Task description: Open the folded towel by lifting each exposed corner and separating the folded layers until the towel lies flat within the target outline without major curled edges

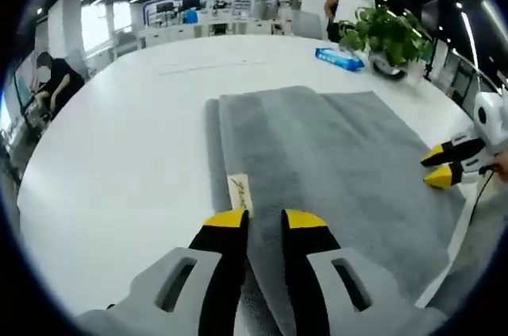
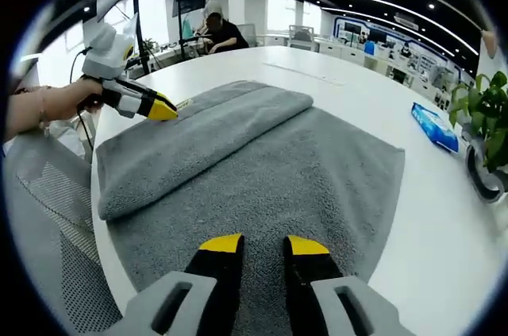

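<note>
The grey towel [image 2: 262, 169] is spread on the white surface [image 1: 119, 153] with one folded layer remaining, while the left tongs [image 1: 264, 221], slightly parted and empty, are positioned at the label edge and the right tongs [image 2: 262, 245], likewise parted, are held over the opened portion, presumably for unfolding.

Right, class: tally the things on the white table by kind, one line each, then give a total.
Towel: 1
Blue pack: 1
Potted plant: 1
Total: 3
</note>
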